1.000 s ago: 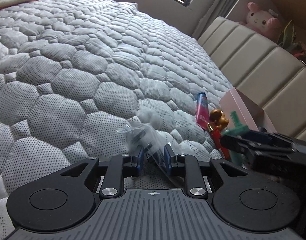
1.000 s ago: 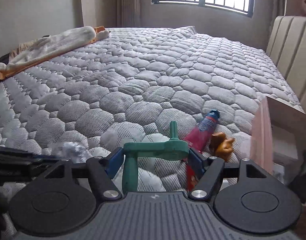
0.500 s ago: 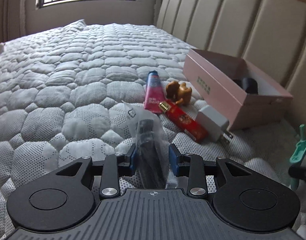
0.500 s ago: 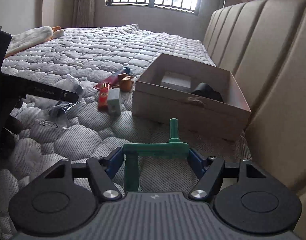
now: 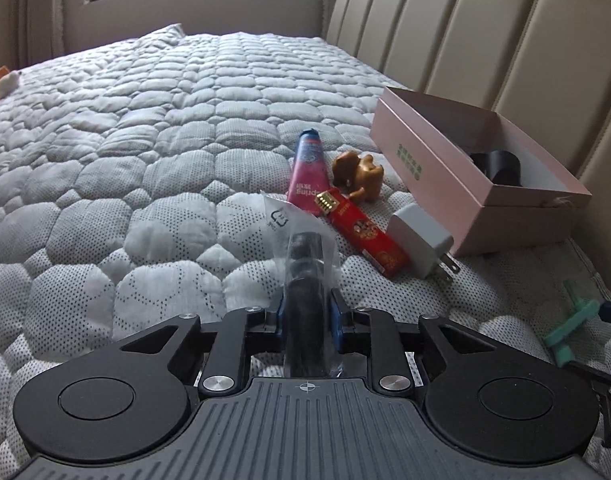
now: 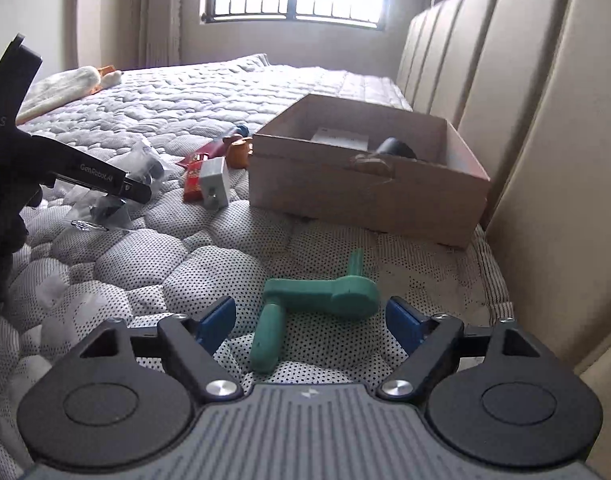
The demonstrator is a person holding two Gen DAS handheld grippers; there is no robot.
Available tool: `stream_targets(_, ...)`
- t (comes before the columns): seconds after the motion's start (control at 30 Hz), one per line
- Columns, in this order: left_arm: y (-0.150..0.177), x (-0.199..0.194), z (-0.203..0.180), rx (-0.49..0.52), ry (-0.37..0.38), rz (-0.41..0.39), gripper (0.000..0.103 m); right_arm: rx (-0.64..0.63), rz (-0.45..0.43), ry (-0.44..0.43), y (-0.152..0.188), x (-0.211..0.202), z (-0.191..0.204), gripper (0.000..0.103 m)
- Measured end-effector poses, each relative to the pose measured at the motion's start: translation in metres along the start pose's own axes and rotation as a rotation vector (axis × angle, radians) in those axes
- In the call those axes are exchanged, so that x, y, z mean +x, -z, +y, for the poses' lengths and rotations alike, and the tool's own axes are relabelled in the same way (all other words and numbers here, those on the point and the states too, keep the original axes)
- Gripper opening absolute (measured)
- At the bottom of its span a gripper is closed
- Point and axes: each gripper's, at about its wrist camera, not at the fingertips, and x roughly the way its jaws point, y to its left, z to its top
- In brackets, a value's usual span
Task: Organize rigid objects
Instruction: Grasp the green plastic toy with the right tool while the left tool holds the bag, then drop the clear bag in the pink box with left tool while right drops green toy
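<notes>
My left gripper [image 5: 306,312] is shut on a black object in a clear plastic bag [image 5: 305,276], held just above the mattress; it also shows in the right wrist view [image 6: 139,174]. My right gripper [image 6: 310,318] is open, its jaws apart on either side of a green plastic crank-shaped piece [image 6: 317,300] that lies on the mattress; the piece shows in the left wrist view [image 5: 573,326]. An open pink box [image 5: 465,176] [image 6: 365,184] holds a black object [image 5: 499,164] and something white [image 6: 337,138].
On the quilted mattress [image 5: 145,160] next to the box lie a pink tube [image 5: 307,176], a brown toy figure [image 5: 357,176], a red packet [image 5: 363,236] and a white plug adapter [image 5: 421,240]. A padded beige headboard [image 5: 485,40] rises behind the box.
My right gripper has opened and let go of the green piece, which now lies on the mattress. My left gripper still holds the bagged object and has shifted slightly.
</notes>
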Motion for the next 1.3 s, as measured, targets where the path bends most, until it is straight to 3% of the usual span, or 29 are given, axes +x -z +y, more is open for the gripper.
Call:
stream_targets(0.3, 0.029, -0.043, -0.019, 0.028, 0.132, 0.055, 0.023, 0.057, 0.083, 0.012, -0.011, 0.032, -0.01, 0.083)
stream_targets(0.33, 0.032, -0.047, -0.023, 0.034, 0.146, 0.058, 0.023, 0.057, 0.085, 0.011, -0.012, 0.032, -0.01, 0.078)
stream_targets(0.37, 0.034, -0.051, -0.027, 0.041, 0.159, 0.06, 0.023, 0.048, 0.081, 0.009, -0.012, 0.03, -0.009, 0.071)
stream_targets(0.7, 0.04, -0.079, -0.069, 0.126, 0.34, 0.094, 0.023, 0.001, 0.027, -0.01, -0.017, -0.041, -0.018, 0.071)
stream_targets(0.87, 0.007, -0.071, -0.091, 0.126, 0.407, 0.056, 0.023, -0.004, -0.003, 0.026, -0.012, -0.07, -0.029, 0.071)
stream_targets(1.13, -0.108, -0.024, -0.125, 0.073, 0.364, -0.183, 0.025, 0.019, -0.03, 0.015, 0.002, -0.09, -0.036, 0.07)
stream_targets(1.3, -0.13, 0.048, -0.134, -0.022, 0.318, -0.084, 0.031, 0.017, -0.051, 0.01, 0.007, -0.093, -0.036, 0.07)
